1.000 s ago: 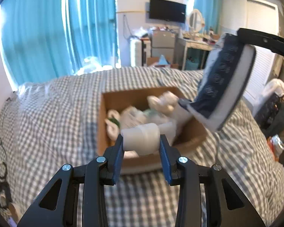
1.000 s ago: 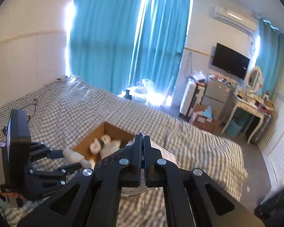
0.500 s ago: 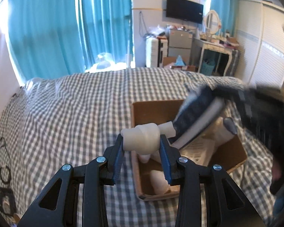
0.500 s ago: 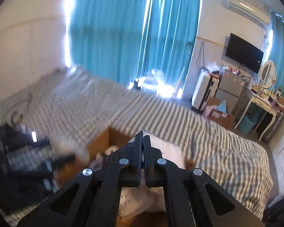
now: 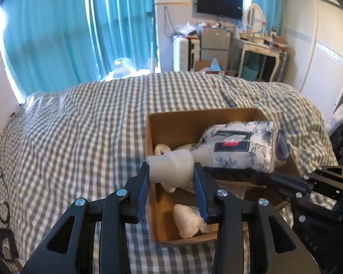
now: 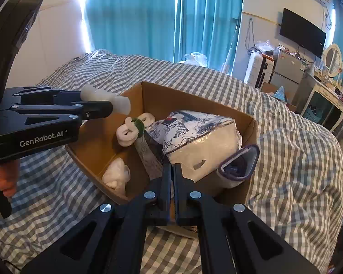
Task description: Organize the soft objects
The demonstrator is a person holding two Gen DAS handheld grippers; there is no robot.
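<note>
A brown cardboard box (image 5: 185,118) (image 6: 189,98) sits on the checked bed. In it lies a floral-printed white pillow pack (image 5: 242,146) (image 6: 199,137) with smaller white soft items (image 5: 187,221) (image 6: 116,175). My left gripper (image 5: 171,171) (image 6: 103,107) is shut on a white soft roll (image 5: 171,166) (image 6: 107,99), held above the box's left edge. My right gripper (image 6: 172,171) (image 5: 279,180) is shut at the pillow pack's near edge, pinching its dark wrap, inside the box.
The grey-checked bed cover (image 5: 80,137) (image 6: 297,148) spreads around the box. A purple-edged soft item (image 6: 240,164) leans at the box's right wall. Blue curtains (image 5: 80,34), a dresser (image 5: 258,57) and a TV (image 5: 219,2) stand beyond the bed. A cable (image 5: 2,205) lies at the left.
My right gripper has brought the pillow pack down from mid-air into the box, where it now lies. My left gripper has shifted left of the box with the roll still held.
</note>
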